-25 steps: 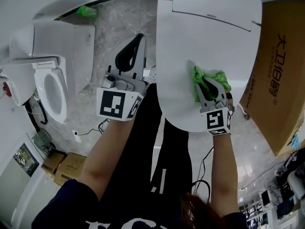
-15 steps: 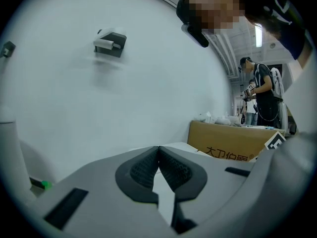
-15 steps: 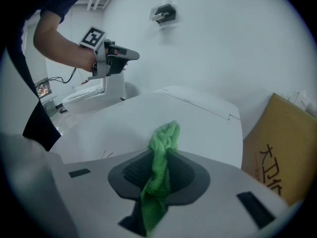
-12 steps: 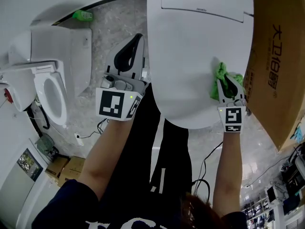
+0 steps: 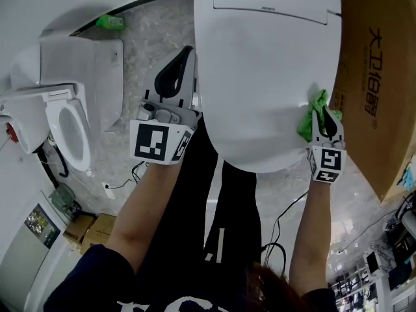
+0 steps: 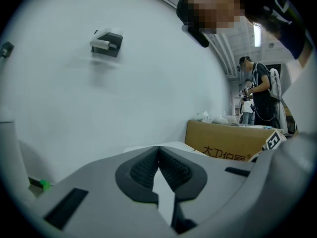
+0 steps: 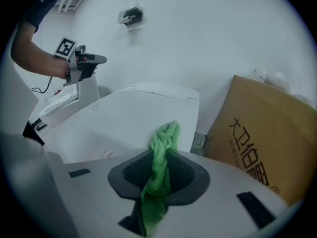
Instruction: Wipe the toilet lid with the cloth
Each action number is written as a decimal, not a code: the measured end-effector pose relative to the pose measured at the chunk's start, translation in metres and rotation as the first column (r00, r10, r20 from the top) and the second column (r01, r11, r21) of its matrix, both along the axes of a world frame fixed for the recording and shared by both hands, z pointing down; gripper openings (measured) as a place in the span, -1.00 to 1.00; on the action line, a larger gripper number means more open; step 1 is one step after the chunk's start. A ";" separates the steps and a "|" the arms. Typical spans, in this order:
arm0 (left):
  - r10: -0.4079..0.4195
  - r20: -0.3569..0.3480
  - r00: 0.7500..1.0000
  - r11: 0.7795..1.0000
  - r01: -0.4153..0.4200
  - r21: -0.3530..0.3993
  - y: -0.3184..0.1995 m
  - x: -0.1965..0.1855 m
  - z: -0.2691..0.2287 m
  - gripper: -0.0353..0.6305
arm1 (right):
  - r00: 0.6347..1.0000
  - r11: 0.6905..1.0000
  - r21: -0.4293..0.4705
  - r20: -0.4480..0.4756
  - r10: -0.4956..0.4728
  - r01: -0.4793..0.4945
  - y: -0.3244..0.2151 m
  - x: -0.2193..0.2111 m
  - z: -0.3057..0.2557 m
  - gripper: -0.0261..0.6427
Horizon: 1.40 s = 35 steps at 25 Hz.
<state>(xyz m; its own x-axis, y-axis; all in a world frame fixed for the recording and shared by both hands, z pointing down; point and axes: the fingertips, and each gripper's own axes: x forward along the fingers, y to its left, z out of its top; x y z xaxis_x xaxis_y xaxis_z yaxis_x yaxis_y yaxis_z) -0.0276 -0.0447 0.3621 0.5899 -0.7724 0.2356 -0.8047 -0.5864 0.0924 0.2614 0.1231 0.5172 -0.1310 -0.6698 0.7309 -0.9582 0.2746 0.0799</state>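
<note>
Cloth (image 5: 307, 121) in right gripper (image 5: 323, 113) touches right edge of toilet lid (image 5: 266, 77).

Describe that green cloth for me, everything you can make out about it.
The cloth is bright green with a looped, towel-like weave, and it is bunched into a crumpled wad rather than spread flat. The right gripper has its jaws shut on the middle of it: a tuft pokes out past the tips and a tail hangs down behind them. In the head view it sits at the right edge of the white toilet lid and seems pressed against it, close beside the cardboard box.
</note>
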 end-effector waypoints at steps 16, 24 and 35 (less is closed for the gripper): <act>-0.017 -0.003 1.000 1.000 0.017 -0.004 0.007 -0.004 0.003 -0.83 | 0.994 0.993 -0.028 0.008 0.112 -0.112 0.050 -0.007 0.003 -0.65; -0.030 -0.005 1.000 1.000 0.030 0.000 0.008 -0.008 0.001 -0.83 | 0.999 0.999 -0.053 0.048 0.006 -0.004 0.062 -0.057 0.000 -0.65; -0.046 -0.003 0.999 0.999 0.046 0.007 0.015 -0.013 -0.001 -0.83 | 0.953 0.969 -0.044 0.195 -0.232 0.244 0.083 -0.173 -0.003 -0.65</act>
<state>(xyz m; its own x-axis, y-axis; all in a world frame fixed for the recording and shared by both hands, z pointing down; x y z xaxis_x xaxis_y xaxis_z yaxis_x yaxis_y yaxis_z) -0.0402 -0.0292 0.3606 0.5539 -0.8007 0.2283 -0.8309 -0.5491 0.0901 0.0883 0.2062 0.5145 -0.4192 -0.5532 0.7199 -0.8604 0.4952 -0.1205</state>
